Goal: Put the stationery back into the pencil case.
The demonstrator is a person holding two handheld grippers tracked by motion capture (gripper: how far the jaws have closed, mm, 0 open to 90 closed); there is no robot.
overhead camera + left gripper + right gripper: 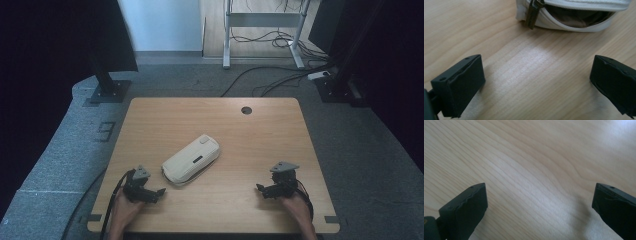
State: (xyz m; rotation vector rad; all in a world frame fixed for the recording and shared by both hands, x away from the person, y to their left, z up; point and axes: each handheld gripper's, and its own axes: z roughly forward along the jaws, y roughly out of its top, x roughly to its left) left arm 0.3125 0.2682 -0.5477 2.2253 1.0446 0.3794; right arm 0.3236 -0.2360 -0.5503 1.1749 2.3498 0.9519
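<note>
A cream zip pouch [191,159] lies slanted near the middle of the wooden table [260,145]. In the left gripper view the pouch [574,15] is partly unzipped, with a dark zip pull [533,12] hanging at its near corner. My left gripper [159,192] rests at the front left, just short of the pouch's near end, jaws wide apart over bare wood [536,82]. At the front right my right gripper [260,188] stands open too, well away from the pouch, with nothing but wood between its fingers [464,212].
A round cable hole [246,110] sits near the table's far edge. Black stand bases [107,90] rest on the grey carpet at the far left and far right. A desk frame [262,30] with loose cables stands behind.
</note>
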